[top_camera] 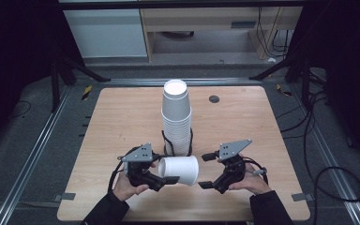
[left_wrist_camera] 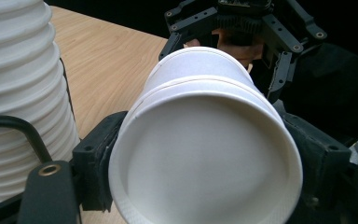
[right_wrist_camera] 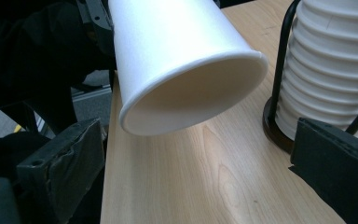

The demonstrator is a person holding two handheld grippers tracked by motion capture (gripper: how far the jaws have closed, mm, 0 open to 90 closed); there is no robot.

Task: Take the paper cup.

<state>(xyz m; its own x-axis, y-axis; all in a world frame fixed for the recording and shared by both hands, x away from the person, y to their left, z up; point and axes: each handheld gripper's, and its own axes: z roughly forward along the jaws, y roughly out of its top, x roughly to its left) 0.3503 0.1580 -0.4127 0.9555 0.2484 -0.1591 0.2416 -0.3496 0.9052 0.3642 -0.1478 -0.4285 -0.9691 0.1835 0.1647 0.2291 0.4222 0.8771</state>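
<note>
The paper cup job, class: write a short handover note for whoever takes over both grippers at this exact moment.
Left gripper: shut on the single paper cup, gripping its base end; the cup is held sideways above the table, open mouth toward the right gripper.
Right gripper: open, holding nothing, jaws level with the cup's rim but apart from it.
Cup stack: upside down in its black wire holder, just behind the grippers at the table's middle.
Done: one cup is in hand, separate from the stack.
Left: probably closing the right gripper on the rim, then placing the cup; where it goes cannot be told.
</note>
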